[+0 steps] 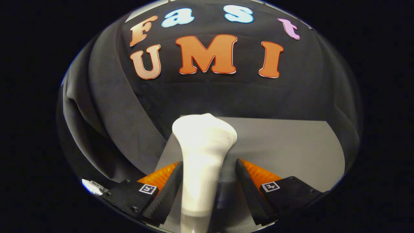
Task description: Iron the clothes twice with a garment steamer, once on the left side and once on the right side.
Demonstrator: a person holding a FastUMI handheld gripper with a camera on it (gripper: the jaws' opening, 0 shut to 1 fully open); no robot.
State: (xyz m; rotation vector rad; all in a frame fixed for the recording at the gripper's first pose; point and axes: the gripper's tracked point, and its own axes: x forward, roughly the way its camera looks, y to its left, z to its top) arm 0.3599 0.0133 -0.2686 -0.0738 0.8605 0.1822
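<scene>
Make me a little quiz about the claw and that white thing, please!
1. True or false: the white steamer stands between the two fingers of the claw.
2. Pick one. The steamer's wide head points: A) away from the claw, toward the booth's wall; B) back at the claw; C) down into the grey table.
3. Short answer: do both fingers press on the steamer?

Key: 1. True. 2. A. 3. No. There is a gap between the steamer and one finger, so the claw is open.
</scene>
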